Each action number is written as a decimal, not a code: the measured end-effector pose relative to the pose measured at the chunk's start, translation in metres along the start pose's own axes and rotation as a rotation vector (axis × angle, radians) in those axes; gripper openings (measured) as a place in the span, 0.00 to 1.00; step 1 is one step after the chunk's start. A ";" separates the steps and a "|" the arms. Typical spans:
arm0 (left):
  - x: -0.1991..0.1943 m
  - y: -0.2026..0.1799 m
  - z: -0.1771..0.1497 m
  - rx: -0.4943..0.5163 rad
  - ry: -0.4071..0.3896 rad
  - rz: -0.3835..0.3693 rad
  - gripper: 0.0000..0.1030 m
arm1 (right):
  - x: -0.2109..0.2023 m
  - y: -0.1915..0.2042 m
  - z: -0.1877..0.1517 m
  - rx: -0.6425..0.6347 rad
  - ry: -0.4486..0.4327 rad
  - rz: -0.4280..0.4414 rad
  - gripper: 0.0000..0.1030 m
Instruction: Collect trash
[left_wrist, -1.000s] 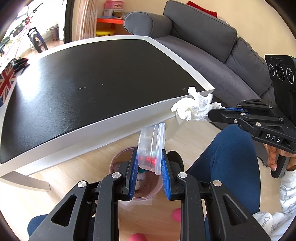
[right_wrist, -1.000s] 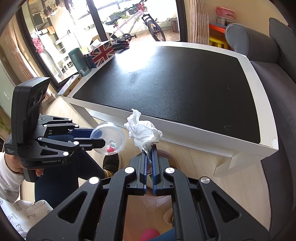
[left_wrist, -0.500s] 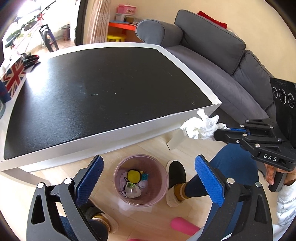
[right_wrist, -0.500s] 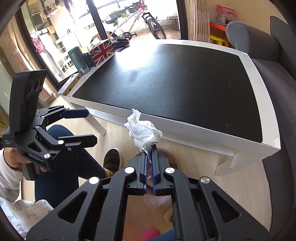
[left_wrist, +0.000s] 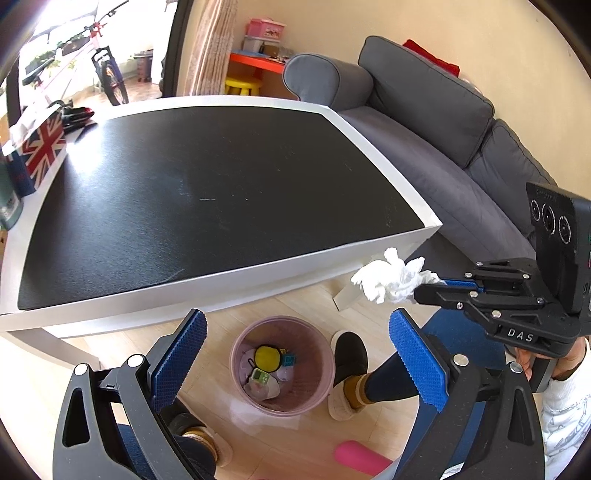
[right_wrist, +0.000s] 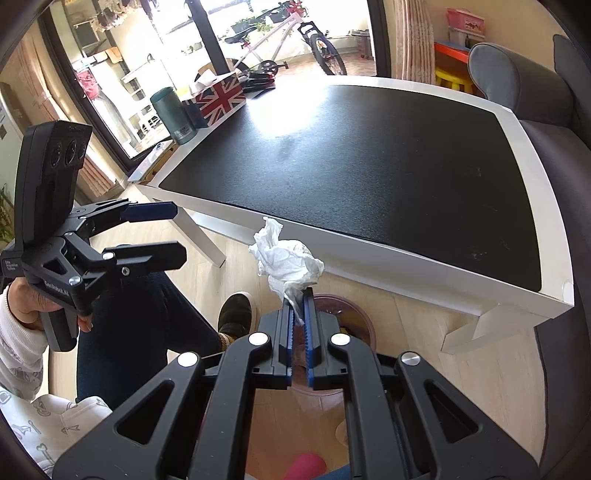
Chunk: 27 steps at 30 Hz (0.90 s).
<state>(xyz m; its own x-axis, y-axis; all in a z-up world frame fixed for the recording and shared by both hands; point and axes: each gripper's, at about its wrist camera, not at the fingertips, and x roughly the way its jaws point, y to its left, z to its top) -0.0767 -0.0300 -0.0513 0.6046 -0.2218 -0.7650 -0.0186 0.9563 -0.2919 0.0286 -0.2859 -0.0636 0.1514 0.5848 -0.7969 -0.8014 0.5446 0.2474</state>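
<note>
Now the left gripper (left_wrist: 295, 354) is seen spread wide and empty; the clear cup it pinched a second ago has been dropped into the pink bin (left_wrist: 282, 365). At three o'clock, the crumpled tissue (right_wrist: 286, 258) is pinched by the right gripper (right_wrist: 300, 299), whose jaws are opening for release.

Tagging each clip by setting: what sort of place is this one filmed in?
Most likely a home living room: a grey sofa beside a low black-topped coffee table, a bicycle by the glass door, and a small pink waste bin on the wooden floor.
</note>
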 end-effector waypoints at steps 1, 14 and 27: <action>0.000 0.001 0.000 -0.002 -0.001 0.003 0.93 | 0.002 0.000 0.000 -0.001 0.003 -0.002 0.17; 0.004 0.002 -0.002 -0.005 0.013 0.001 0.93 | 0.001 -0.015 0.001 0.085 -0.012 -0.053 0.95; 0.000 0.003 0.008 0.012 0.002 0.012 0.93 | -0.010 -0.021 0.009 0.111 -0.051 -0.061 0.96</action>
<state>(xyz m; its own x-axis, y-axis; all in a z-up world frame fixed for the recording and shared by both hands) -0.0703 -0.0258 -0.0475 0.6026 -0.2111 -0.7697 -0.0163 0.9609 -0.2763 0.0490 -0.2981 -0.0557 0.2296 0.5766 -0.7841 -0.7215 0.6415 0.2605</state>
